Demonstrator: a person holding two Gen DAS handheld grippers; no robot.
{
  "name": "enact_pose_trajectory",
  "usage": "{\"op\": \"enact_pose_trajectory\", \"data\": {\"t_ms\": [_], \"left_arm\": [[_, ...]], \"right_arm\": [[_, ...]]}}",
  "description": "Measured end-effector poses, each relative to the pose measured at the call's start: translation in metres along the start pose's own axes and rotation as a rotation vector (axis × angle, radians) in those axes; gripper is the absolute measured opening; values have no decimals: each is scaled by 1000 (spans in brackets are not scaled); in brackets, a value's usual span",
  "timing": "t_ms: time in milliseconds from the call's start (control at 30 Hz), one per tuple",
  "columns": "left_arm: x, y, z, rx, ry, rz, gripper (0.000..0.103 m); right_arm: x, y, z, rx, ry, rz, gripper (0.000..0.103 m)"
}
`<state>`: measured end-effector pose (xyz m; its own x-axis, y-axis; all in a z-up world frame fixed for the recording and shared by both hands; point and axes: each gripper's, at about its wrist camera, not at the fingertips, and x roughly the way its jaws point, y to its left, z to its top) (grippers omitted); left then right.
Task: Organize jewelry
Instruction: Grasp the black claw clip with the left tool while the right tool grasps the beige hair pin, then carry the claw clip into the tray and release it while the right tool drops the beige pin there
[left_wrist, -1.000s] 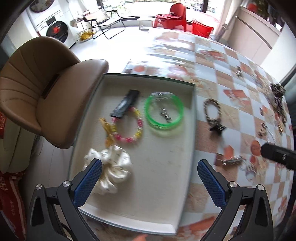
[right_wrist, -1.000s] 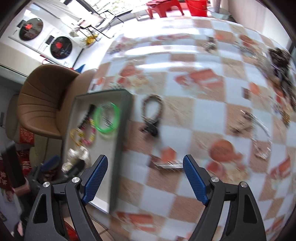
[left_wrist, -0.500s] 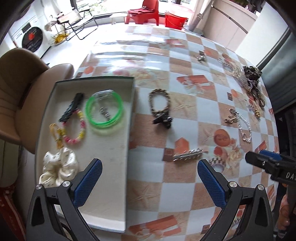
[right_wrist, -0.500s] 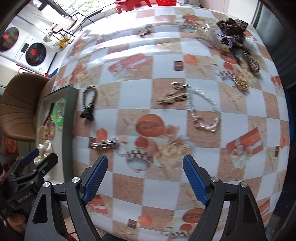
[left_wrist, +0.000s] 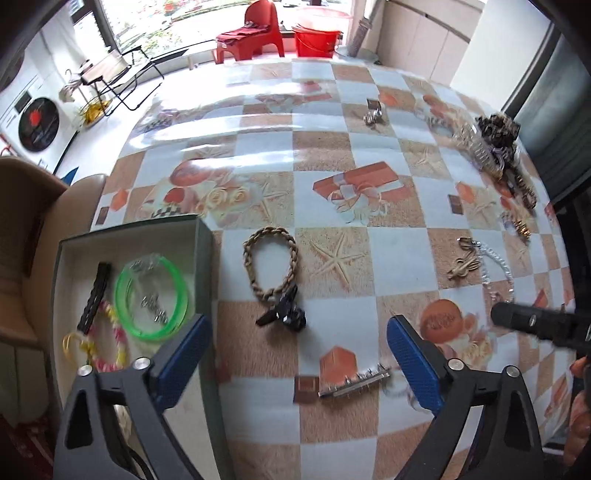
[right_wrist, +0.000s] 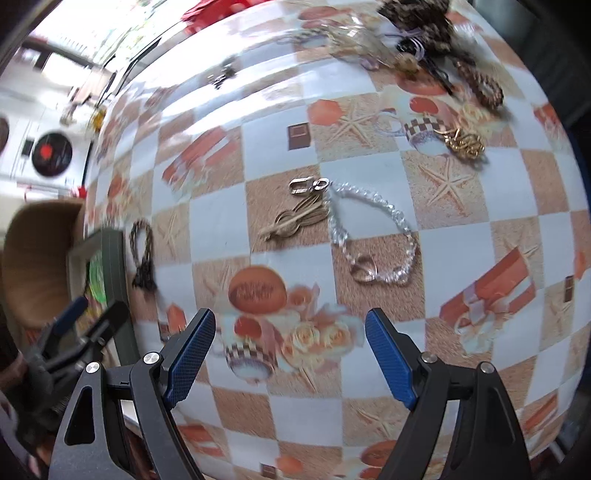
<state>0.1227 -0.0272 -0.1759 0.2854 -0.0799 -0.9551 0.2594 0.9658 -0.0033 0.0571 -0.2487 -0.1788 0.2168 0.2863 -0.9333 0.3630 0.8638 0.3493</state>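
Observation:
My left gripper (left_wrist: 297, 350) is open and empty above the table, just right of a green-rimmed tray (left_wrist: 205, 258). The tray holds a green bangle (left_wrist: 127, 317), a black clip (left_wrist: 94, 295) and a pink-yellow bead bracelet (left_wrist: 107, 350). A braided rope bracelet (left_wrist: 271, 264) with a black tassel lies just ahead of the left gripper, and a silver hair clip (left_wrist: 352, 384) lies between its fingers. My right gripper (right_wrist: 290, 350) is open and empty, below a clear bead bracelet (right_wrist: 373, 236) and a gold clip (right_wrist: 295, 221).
A pile of dark and gold jewelry (right_wrist: 424, 40) sits at the table's far right, also in the left wrist view (left_wrist: 495, 147). A gold piece (right_wrist: 463, 142) lies nearer. A brown chair (left_wrist: 26, 236) stands left of the tray. The table carries a checkered cloth (left_wrist: 332, 147).
Both grippers have swung rightward, away from the tray and across the table. The left now faces the rope bracelet and silver clip; the right has closed in on the clear bracelet.

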Motion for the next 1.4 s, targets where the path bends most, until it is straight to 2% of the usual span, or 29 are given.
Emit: {"op": "enact_pose_trajectory", "data": {"t_ms": [133,300,400,533,633,700,767,800,867,900,933,967,1000,1033,1133,1400], "left_arm": [[19,-2,6,18,23,13,98],[37,-2,9,17,50,26,98],[46,-2,10,8,69,30,98],[57,0,9,-16,100,28,98],[65,2,6,-31,129,22,87],[65,3,5,-44,129,12,86],[63,1,5,-39,124,7,77],[62,0,5,-34,121,5,74],[57,1,3,-33,116,2,59],[55,1,2,-34,114,-2,56],[54,-1,2,-35,110,-2,48],[52,-2,1,-34,107,-4,36],[50,-3,0,-35,104,-11,33],[46,-4,-1,-38,104,-20,29],[39,-5,-6,-44,94,-34,27],[13,5,-20,-104,69,-123,27]], "right_arm": [[15,-1,18,82,6,29,78],[32,6,34,151,-1,10,72],[42,15,39,168,-14,-39,69],[47,32,45,128,-43,-127,66],[51,46,46,79,-59,-224,58],[55,56,44,27,-70,-292,52],[59,65,40,-16,-79,-337,48],[59,66,38,-30,-85,-341,45],[59,71,36,-56,-93,-341,30],[59,72,34,-64,-91,-343,26],[59,72,34,-64,-91,-339,25],[58,72,33,-63,-92,-333,14],[57,71,32,-62,-92,-327,9],[56,70,31,-62,-91,-321,9],[55,66,26,-62,-92,-303,9],[35,40,10,-29,-83,-159,9]]}}
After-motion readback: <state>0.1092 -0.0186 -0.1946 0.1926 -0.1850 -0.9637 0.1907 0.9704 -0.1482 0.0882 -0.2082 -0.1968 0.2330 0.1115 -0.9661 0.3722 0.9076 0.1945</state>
